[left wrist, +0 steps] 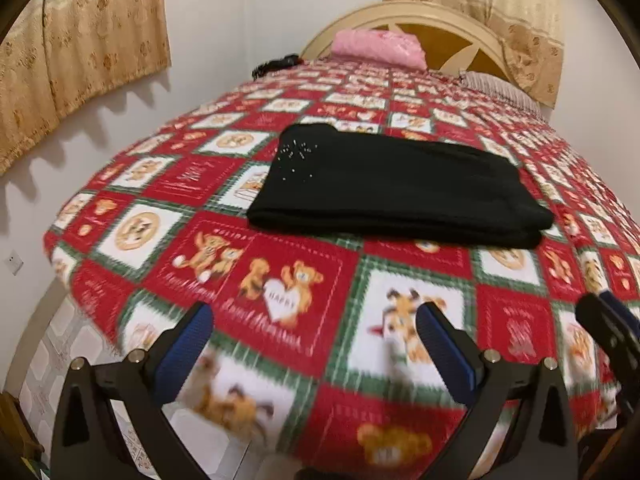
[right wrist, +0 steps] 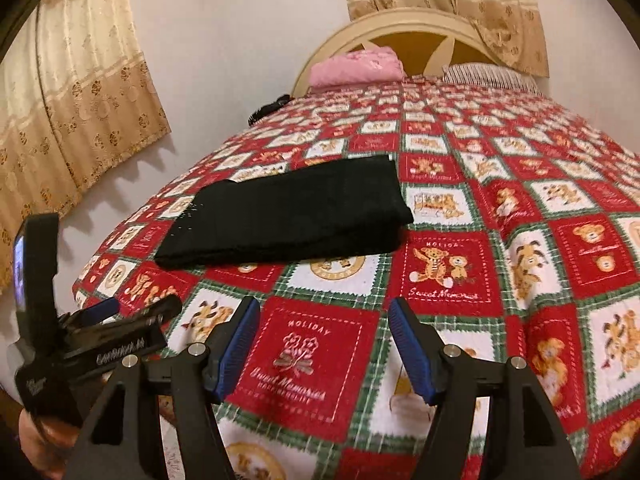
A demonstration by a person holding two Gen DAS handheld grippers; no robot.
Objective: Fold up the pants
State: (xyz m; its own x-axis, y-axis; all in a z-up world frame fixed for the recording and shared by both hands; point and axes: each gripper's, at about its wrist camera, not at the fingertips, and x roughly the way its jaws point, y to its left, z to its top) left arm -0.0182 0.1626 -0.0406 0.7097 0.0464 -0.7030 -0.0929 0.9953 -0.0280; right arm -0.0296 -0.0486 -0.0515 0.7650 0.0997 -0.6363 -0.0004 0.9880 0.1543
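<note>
The black pants (left wrist: pixel 396 186) lie folded in a flat rectangle on the red bear-patterned bedspread (left wrist: pixel 304 292). They also show in the right wrist view (right wrist: pixel 288 214). My left gripper (left wrist: pixel 314 326) is open and empty, held over the near edge of the bed, well short of the pants. My right gripper (right wrist: pixel 324 334) is open and empty too, held above the bedspread in front of the pants. The right gripper's fingers (left wrist: pixel 608 320) show at the right edge of the left wrist view. The left gripper (right wrist: pixel 128 312) shows at the left of the right wrist view.
A pink folded cloth (left wrist: pixel 380 46) and a striped pillow (right wrist: pixel 488 74) lie by the cream headboard (right wrist: pixel 404 24). A dark object (left wrist: pixel 278 65) sits at the bed's far left edge. Beige curtains (left wrist: pixel 80 52) hang on the wall. Tiled floor (left wrist: pixel 52 356) lies left of the bed.
</note>
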